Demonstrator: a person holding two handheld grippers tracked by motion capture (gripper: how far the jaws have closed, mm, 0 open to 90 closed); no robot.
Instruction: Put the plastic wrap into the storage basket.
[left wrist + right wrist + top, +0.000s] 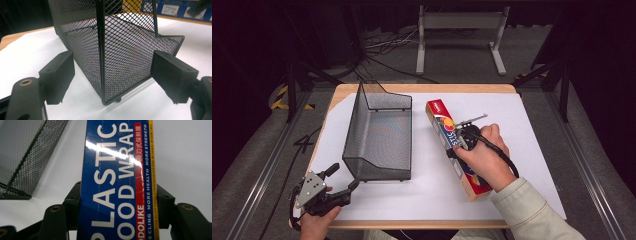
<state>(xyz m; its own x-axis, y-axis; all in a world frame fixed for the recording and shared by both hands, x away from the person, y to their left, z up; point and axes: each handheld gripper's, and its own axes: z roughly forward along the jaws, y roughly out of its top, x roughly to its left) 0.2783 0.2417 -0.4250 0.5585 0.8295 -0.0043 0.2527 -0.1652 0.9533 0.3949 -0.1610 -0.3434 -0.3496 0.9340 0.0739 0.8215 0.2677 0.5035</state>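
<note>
i see my right tongs (460,141) closed on the plastic wrap box (438,114), the two jaws pressing its long sides, as the right gripper view shows with the blue face of the box (112,182) between them. the box lies flat on the tabletop, to the right of the black mesh basket (379,135) and apart from it, so i judge the grasp is done but the lift and the placing into the basket are left. my left tongs (341,180) are apart and hold nothing; in the left gripper view the near corner of the basket (101,62) stands between the open jaws, not touched yet, perhaps ready to steady it. the basket looks empty inside. the tabletop (512,89) is light wood, covered with a big white sheet (522,130). around it the room is dark, with grey carpet floor, some cables (384,47) and a grey metal stand (459,22) behind the tabletop.
</note>
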